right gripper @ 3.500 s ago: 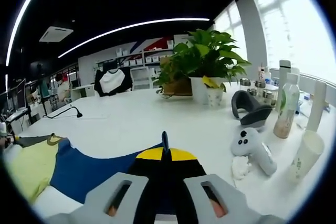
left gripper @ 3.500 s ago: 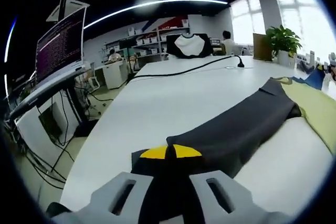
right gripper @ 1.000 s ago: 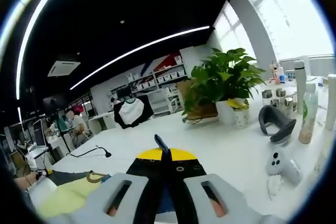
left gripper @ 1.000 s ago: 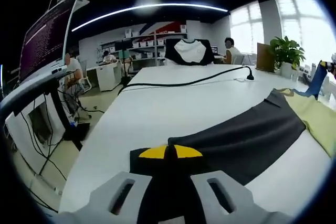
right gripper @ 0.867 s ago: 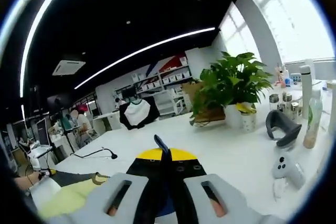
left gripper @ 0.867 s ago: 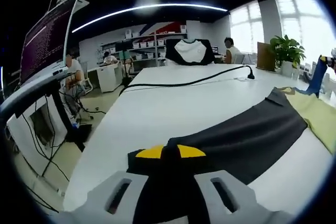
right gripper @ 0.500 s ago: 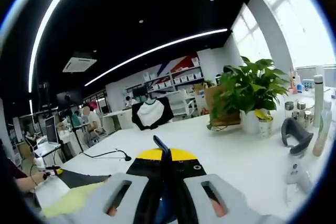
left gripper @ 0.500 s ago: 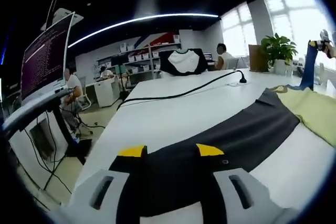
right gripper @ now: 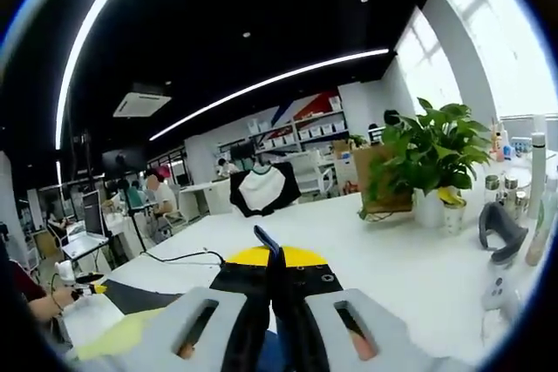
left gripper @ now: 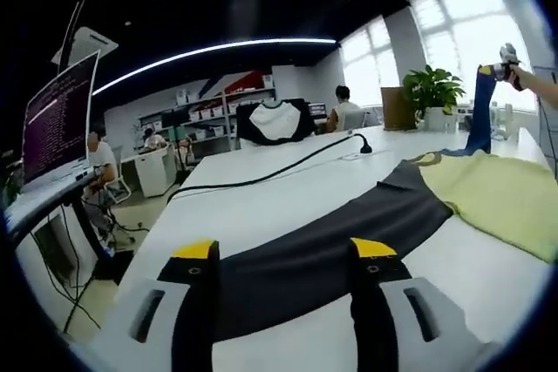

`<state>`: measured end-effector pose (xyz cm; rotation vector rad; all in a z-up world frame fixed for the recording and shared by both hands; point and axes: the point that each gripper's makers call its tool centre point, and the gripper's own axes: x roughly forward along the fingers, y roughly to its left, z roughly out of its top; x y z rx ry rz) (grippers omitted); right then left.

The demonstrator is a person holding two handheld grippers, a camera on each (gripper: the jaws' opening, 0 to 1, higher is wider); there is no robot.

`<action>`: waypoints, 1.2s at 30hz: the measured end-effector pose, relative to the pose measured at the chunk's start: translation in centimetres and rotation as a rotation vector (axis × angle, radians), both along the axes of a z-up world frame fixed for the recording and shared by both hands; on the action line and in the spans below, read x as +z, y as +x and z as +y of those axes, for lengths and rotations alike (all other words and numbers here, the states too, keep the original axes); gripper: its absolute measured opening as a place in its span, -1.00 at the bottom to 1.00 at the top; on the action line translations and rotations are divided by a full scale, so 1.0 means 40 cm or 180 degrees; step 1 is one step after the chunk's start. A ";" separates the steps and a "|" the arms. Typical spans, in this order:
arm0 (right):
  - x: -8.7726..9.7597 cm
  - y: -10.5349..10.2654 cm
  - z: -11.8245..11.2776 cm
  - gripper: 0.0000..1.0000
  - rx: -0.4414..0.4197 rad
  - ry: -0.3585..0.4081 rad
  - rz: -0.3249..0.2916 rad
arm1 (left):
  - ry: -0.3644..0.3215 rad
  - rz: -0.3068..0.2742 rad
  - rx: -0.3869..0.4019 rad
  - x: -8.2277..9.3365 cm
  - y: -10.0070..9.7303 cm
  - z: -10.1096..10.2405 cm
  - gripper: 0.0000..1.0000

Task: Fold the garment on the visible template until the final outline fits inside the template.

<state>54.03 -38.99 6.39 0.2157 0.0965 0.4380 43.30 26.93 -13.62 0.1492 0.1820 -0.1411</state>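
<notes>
One soft, light shirt [left gripper: 453, 198] spread on the white table [left gripper: 261, 206], blue sleeve [right gripper: 266, 246] pinched up in the closed right gripper [right gripper: 272, 272], dark sleeve lying between the open left gripper's [left gripper: 283, 254] jaws; likely floppy, best held by edges.
</notes>
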 end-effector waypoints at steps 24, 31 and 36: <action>0.093 -0.038 0.154 -1.00 0.0272 -0.0168 -0.0179 | -0.0396 -0.0116 -0.0731 0.048 -0.183 -0.293 0.24; 0.097 -0.036 0.187 -1.00 0.0347 -0.0225 -0.0171 | -0.0388 -0.0164 -0.0967 0.059 -0.244 -0.375 0.24; 0.095 -0.042 0.202 -1.00 0.0373 -0.0214 -0.0147 | -0.0375 -0.0136 -0.1117 0.057 -0.278 -0.429 0.24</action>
